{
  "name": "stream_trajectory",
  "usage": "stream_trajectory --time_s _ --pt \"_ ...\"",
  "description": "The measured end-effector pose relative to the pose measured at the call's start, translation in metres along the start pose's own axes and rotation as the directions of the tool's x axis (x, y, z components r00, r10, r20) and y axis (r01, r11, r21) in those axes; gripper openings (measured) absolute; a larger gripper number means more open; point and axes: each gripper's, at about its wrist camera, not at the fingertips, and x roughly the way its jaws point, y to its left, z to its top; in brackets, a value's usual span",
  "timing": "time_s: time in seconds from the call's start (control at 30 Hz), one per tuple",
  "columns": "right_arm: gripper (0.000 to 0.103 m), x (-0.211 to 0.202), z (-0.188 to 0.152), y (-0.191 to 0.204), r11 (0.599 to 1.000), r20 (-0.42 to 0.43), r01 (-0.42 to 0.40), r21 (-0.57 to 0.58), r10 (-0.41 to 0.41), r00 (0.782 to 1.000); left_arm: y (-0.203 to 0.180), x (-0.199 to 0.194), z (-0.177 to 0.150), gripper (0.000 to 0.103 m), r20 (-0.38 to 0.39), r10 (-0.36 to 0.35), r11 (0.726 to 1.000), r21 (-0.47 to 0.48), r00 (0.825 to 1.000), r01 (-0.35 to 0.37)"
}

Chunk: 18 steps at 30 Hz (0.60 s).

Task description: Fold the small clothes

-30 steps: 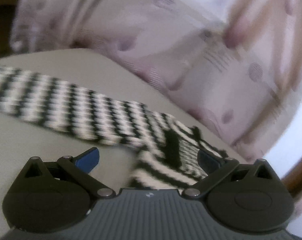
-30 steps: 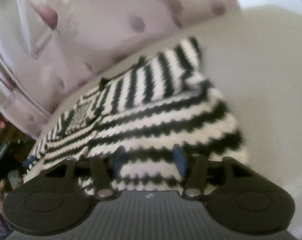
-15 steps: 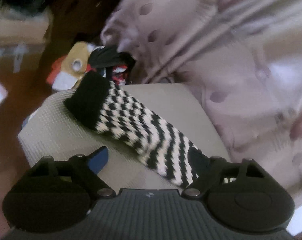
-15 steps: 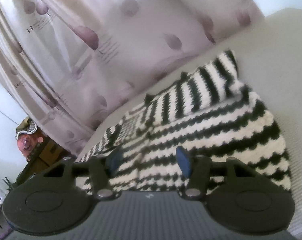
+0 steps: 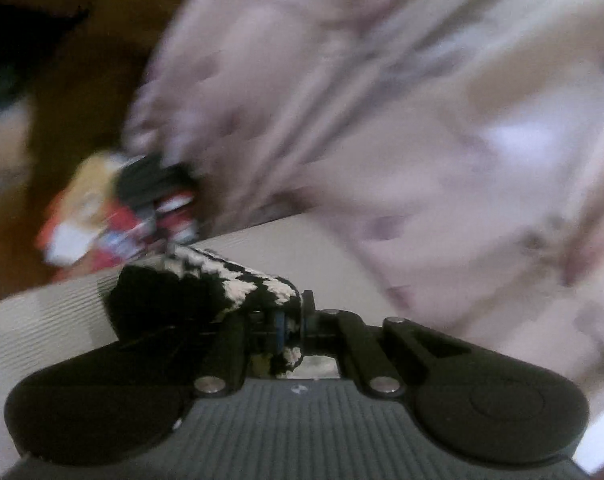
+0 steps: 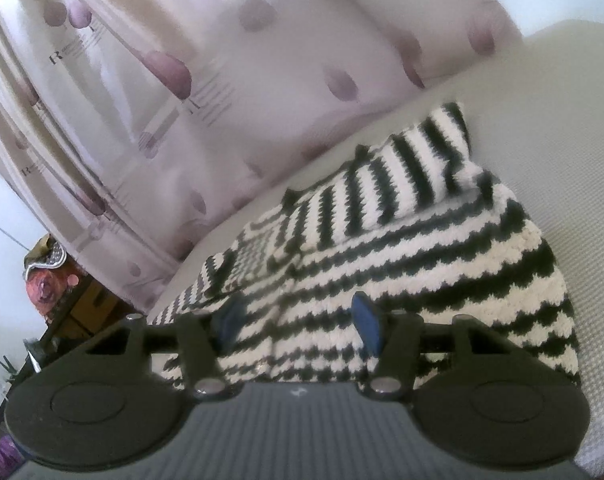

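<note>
The left gripper (image 5: 292, 326) has its fingers clamped on the striped sweater's sleeve (image 5: 230, 284). The right gripper (image 6: 298, 322) hangs half-open above the sweater's body (image 6: 402, 256), gripping nothing.

In the left wrist view motion blur smears the pale curtain with mauve spots (image 5: 402, 120) and the red, yellow and white clutter on the floor (image 5: 114, 216) — what that clutter is cannot be told. The black-and-white striped knitted garment's black-cuffed sleeve (image 5: 206, 292) disappears behind the left gripper (image 5: 290, 328). In the right wrist view the garment's near edge (image 6: 382, 264) — under the right gripper (image 6: 298, 324) — is hidden by the gripper's body.
</note>
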Motion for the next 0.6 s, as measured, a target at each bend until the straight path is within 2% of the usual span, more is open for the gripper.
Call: stream_trajectory --time_s 0.1,0.17,0.27,0.33,0.47,0.53,0.6 --pt "0.058 0.0 0.005 -0.005 1.0 0.012 -0.002 0.009 0.002 1.0 -0.078 0.004 0.004 0.005 -0.002 -0.135 0.989 0.065 0.991 0.135" --pt "0.058 0.0 0.008 -0.008 1.0 0.022 -0.006 0.015 0.005 1.0 -0.136 0.01 -0.005 0.005 -0.027 -0.222 0.968 0.116 0.975 0.224" --pt "0.058 -0.002 0.013 -0.015 0.999 0.039 -0.009 0.034 0.008 0.999 -0.212 0.024 -0.033 0.005 -0.096 -0.328 0.928 0.154 0.94 0.34" --pt "0.058 -0.005 0.017 -0.021 0.998 0.054 -0.018 0.053 0.015 0.998 -0.259 0.035 -0.064 0.005 -0.157 -0.383 0.896 0.175 0.91 0.408" --pt "0.058 -0.011 0.025 -0.033 0.997 0.08 -0.025 0.071 0.02 0.997 -0.321 0.057 -0.138 0.005 -0.275 -0.422 0.847 0.219 0.864 0.484" --pt "0.058 -0.014 0.029 -0.04 0.997 0.09 -0.025 0.079 0.018 0.996 -0.342 0.074 -0.183 0.005 -0.35 -0.416 0.829 0.233 0.84 0.508" --pt "0.058 -0.016 0.032 -0.048 0.995 0.1 -0.028 0.096 0.018 0.995 -0.354 0.091 -0.223 0.005 -0.411 -0.391 0.816 0.26 0.824 0.517"
